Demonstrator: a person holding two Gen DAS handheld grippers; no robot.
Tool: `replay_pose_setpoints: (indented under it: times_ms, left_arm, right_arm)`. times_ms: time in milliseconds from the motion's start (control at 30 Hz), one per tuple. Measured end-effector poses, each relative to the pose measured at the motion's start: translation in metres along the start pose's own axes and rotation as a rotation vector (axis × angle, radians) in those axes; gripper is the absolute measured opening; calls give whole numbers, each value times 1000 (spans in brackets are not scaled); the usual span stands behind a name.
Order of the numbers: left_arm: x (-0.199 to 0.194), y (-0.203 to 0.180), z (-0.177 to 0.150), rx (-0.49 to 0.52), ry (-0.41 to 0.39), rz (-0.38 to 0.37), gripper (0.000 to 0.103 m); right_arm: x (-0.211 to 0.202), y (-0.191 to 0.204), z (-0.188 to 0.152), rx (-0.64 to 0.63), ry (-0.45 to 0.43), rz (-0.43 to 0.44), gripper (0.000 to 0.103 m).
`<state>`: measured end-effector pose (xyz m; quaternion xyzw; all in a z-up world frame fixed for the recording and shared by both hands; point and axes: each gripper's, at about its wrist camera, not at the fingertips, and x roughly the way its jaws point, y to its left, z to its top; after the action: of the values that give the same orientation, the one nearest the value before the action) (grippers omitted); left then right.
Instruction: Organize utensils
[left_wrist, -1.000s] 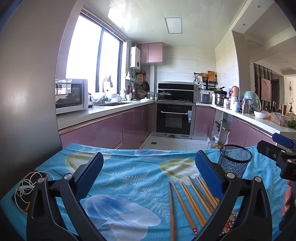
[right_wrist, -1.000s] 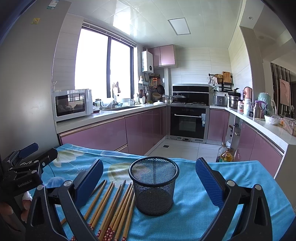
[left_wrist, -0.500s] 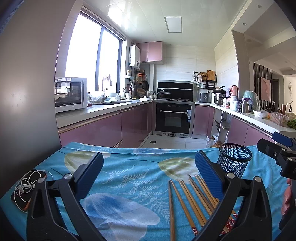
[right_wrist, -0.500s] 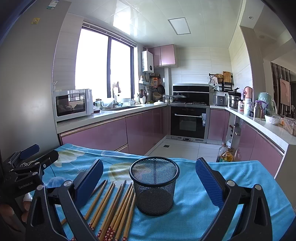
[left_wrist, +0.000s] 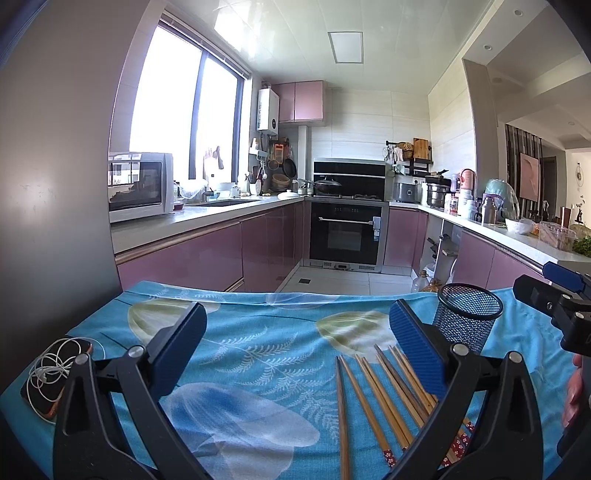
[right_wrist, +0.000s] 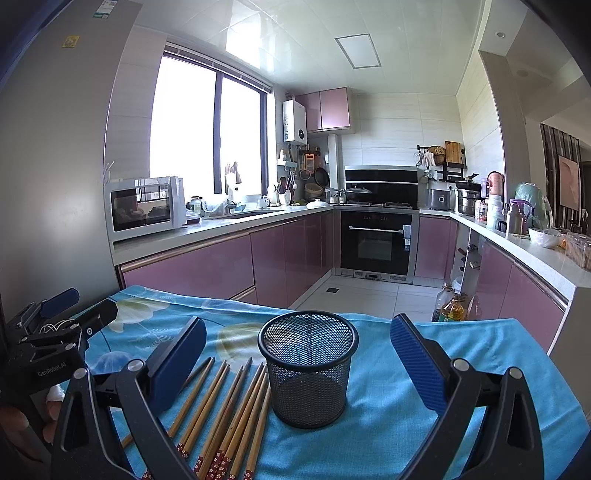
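Here, setting: a kitchen with pink cabinets, and in front a table under a blue leaf-print cloth (left_wrist: 258, 354).
Left gripper (left_wrist: 295, 347): its 2 blue-padded fingers are spread wide with nothing between them; it hangs above the cloth, the right pad over the tips of the chopsticks.
Right gripper (right_wrist: 299, 358): spread wide too and holding nothing; in its own view the mesh cup stands between the 2 pads, touching neither.
Chopsticks (right_wrist: 229, 413): a loose row of wooden sticks lying flat on the cloth, roughly side by side, just to the left of the cup; the near ends carry red flowered bands. One thinner stick lies further left, partly hidden behind the right gripper's left finger. The exact count cannot be told.
Mesh cup (right_wrist: 308, 369): black wire, round, upright on the cloth, with nothing visible inside; the nearest chopstick lies just beside its base.
Phone (left_wrist: 51, 387): at the left edge of the table in the left wrist view, with a white earphone cable (left_wrist: 55, 365) coiled on top.
Hands: part of a hand (right_wrist: 22, 421) shows at the left edge of the right wrist view, around the other gripper's black handle.
Microwave (right_wrist: 144, 206): white, on the counter beyond the table, beneath the window.
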<state>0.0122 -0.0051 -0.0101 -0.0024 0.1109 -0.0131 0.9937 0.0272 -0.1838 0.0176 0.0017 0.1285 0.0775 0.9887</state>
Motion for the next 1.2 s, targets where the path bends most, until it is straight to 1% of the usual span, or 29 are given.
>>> replay_pose_setpoints:
  times_ms: [300,467,567,733,767,800,833,867,900,933,967,1033,1067,1100,1167,1200]
  left_arm:
    - [1,0,-4,9,27,-5,98]
    - [11,-4,-6,37,101,-36,98]
    - [18,-6,-10,59,159,-67,98]
    - [36,-7,-18,84,281,-113,98]
    - [40,-7,-20,88,306,-121,98]
    - [44,-7,-22,94,328,-126,97]
    - [49,-7,-25,105,351,-138,95]
    - [53,-8,-27,115,372,-151,87]
    - [57,-8,-30,123,389,-157,81]
    - [61,-9,-33,132,405,-164,79]
    - [65,-11,-37,142,422,-171,78]
    - [71,-14,-41,153,454,-185,72]
    - [73,-16,-42,156,470,-197,69]
    - [75,-17,-44,160,482,-204,65]
    - [82,-21,-47,172,511,-216,60]
    - [84,-22,-48,174,526,-221,55]
  right_arm:
    - [0,-3,-2,3,20,9,97]
    - [2,-3,-5,-8,65,29,97]
    - [6,-1,-10,-29,131,69,97]
    - [23,7,-28,-80,310,139,96]
    - [26,9,-32,-91,339,143,92]
    - [30,13,-37,-101,368,146,84]
    - [34,15,-40,-105,397,154,81]
    - [38,15,-43,-99,422,163,75]
    - [42,16,-46,-90,444,171,67]
    - [46,15,-48,-83,468,173,63]
    - [52,16,-51,-77,492,167,58]
    - [61,14,-56,-55,540,168,47]
    - [66,13,-58,-41,563,173,40]
    - [70,12,-60,-29,584,176,37]
    - [75,12,-65,-24,609,177,33]
    - [77,13,-67,-22,617,178,31]
